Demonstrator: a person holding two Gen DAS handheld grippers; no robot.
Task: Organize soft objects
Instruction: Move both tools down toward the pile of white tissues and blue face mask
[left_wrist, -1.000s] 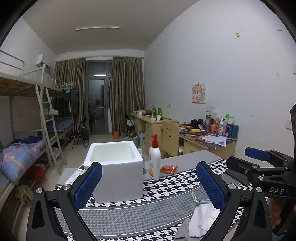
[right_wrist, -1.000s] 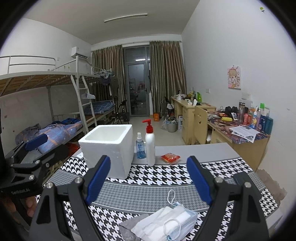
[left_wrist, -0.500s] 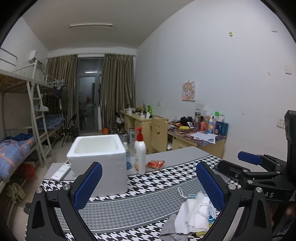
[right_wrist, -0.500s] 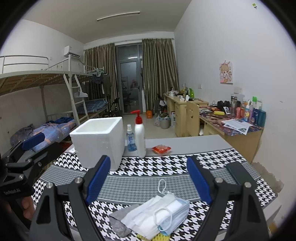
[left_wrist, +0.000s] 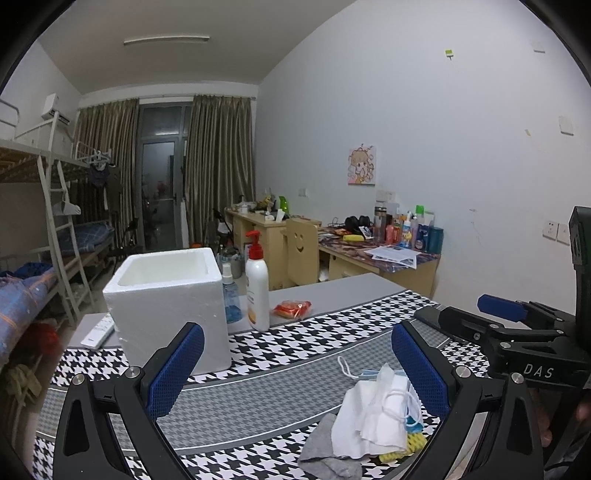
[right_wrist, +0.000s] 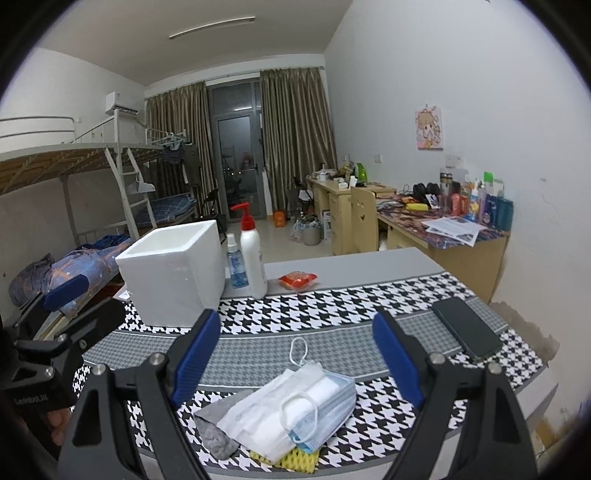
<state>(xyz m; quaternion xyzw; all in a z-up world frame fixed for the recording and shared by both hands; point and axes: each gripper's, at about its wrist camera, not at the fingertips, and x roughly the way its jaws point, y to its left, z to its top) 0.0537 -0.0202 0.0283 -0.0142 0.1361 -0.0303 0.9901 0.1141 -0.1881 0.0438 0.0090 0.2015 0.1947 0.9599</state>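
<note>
A pile of soft things lies at the table's near edge: white and blue face masks (right_wrist: 295, 410) on a grey cloth (right_wrist: 216, 434) and a yellow sponge (right_wrist: 295, 459). The pile also shows in the left wrist view (left_wrist: 373, 421). A white foam box (right_wrist: 173, 273) with an open top stands at the back left; it also shows in the left wrist view (left_wrist: 166, 295). My right gripper (right_wrist: 297, 354) is open and empty, just above and behind the pile. My left gripper (left_wrist: 295, 369) is open and empty, left of the pile.
A pump bottle (right_wrist: 253, 254), a small blue spray bottle (right_wrist: 234, 264) and a red packet (right_wrist: 297, 280) stand behind the houndstooth mat (right_wrist: 332, 306). A dark phone (right_wrist: 465, 332) lies at the right. A remote (left_wrist: 99, 330) lies left of the box.
Both grippers have dropped and tilted down toward the table, so the pile of masks and cloth shows more fully. Both stay open.
</note>
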